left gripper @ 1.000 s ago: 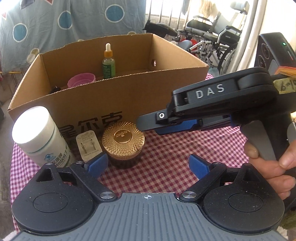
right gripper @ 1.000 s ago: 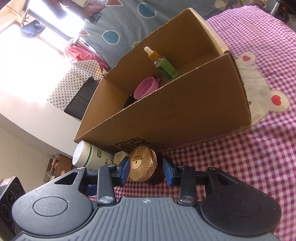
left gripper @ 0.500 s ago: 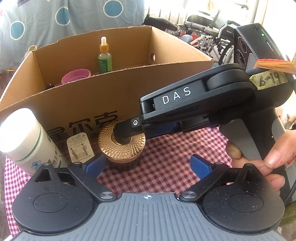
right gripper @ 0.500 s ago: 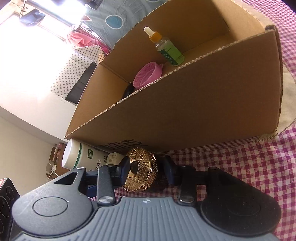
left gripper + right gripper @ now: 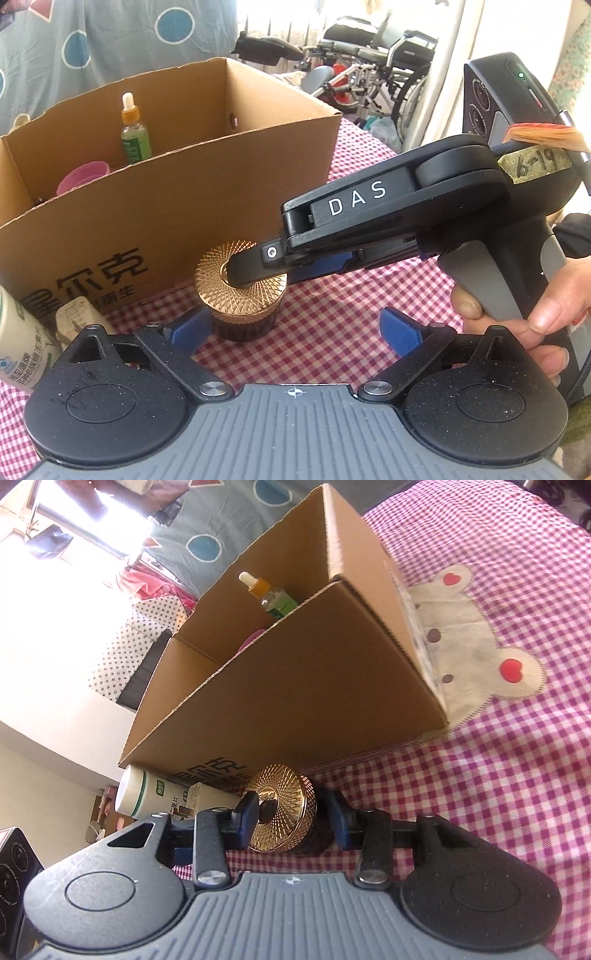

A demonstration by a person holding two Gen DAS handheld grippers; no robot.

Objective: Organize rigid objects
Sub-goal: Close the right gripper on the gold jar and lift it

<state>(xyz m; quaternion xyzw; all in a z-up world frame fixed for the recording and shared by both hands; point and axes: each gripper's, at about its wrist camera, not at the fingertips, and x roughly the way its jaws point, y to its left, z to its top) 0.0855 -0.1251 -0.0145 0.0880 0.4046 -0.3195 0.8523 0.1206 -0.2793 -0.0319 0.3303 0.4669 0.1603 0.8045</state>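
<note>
A dark jar with a gold patterned lid stands on the checked cloth in front of the cardboard box. My right gripper is shut on the jar, one finger over the lid top and one under the base. In the left wrist view the right gripper reaches in from the right. My left gripper is open and empty, its left fingertip beside the jar.
The box holds a green dropper bottle and a pink cup. A white bottle and a small white packet lie left of the jar. Wheelchairs stand behind the table.
The right gripper moved left onto the gold-lidded jar and closed on it, top and bottom. The left gripper stayed open and shifted slightly closer.
</note>
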